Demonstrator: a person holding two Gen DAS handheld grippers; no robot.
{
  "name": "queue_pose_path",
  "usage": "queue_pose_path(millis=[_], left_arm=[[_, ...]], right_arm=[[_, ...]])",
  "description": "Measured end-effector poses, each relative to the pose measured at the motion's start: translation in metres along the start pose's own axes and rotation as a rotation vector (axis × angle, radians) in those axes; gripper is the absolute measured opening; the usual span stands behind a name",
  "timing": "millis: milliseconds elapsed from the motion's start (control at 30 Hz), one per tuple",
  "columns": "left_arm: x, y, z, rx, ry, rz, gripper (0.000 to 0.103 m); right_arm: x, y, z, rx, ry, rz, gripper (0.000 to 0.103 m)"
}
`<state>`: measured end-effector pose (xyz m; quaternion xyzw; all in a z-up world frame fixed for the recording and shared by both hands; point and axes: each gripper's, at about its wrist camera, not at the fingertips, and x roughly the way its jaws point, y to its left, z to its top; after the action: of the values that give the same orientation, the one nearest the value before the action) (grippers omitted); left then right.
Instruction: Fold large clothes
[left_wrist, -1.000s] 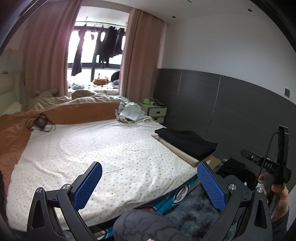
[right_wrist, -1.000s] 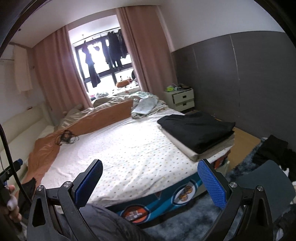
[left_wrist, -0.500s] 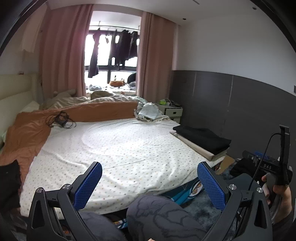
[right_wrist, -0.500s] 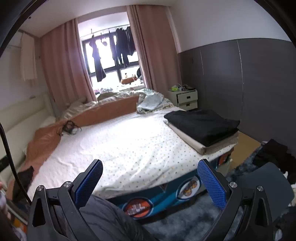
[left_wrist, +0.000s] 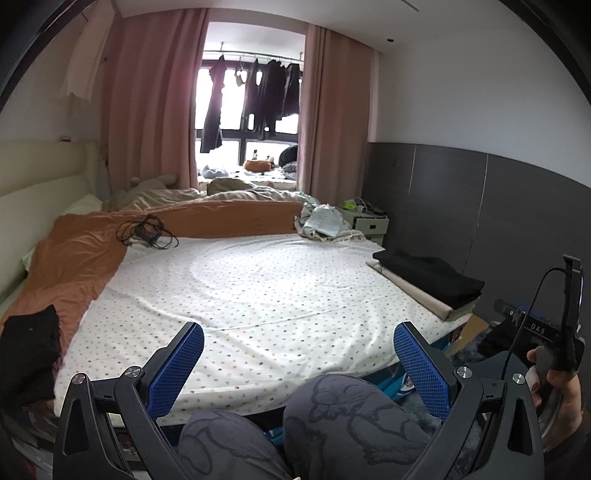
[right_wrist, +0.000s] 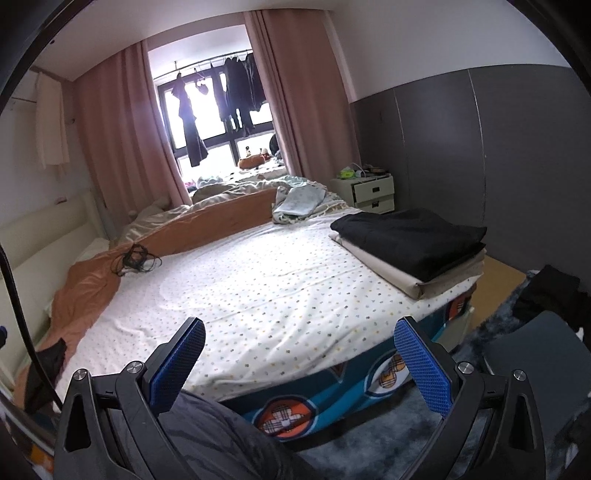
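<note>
My left gripper is open and empty, held low over the person's knees at the foot of the bed. My right gripper is open and empty too, facing the same dotted sheet. A folded black garment lies on a folded beige one at the bed's right corner, also seen as the black garment in the left wrist view. A crumpled black garment sits at the bed's left edge, far left of both grippers.
An orange blanket with a tangle of black cable covers the bed's left side. Light cloth is heaped at the far end by a white nightstand. Dark clothes and a dark seat stand on the floor at right.
Both views have swung left and risen a little. The black garment at the bed's left edge has come into sight. Both grippers stayed open and empty.
</note>
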<state>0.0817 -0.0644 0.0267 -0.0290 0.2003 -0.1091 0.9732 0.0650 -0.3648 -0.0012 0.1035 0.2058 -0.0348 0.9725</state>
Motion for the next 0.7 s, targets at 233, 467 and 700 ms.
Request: queue_pose_path(millis=[233,467,700], left_arm=[[-0.0011,-0.0037,-0.0032,-0.001,-0.012,0.009,0.103],[-0.0038,-0.0059,-0.0064,0.004,-0.011,-0.001,0.103],[-0.0032,0.001,-0.0079,-0.007,-0.008,0.005,0.103]], right_arm=[[0.001,0.0031,-0.0038,-0.028,0.003,-0.007,0.103],[0.0012,0.001,-0.0072,-0.03,0.009,-0.005,0.103],[0.0014,0.004,-0.0086,-0.041,0.015,-0.006,0.103]])
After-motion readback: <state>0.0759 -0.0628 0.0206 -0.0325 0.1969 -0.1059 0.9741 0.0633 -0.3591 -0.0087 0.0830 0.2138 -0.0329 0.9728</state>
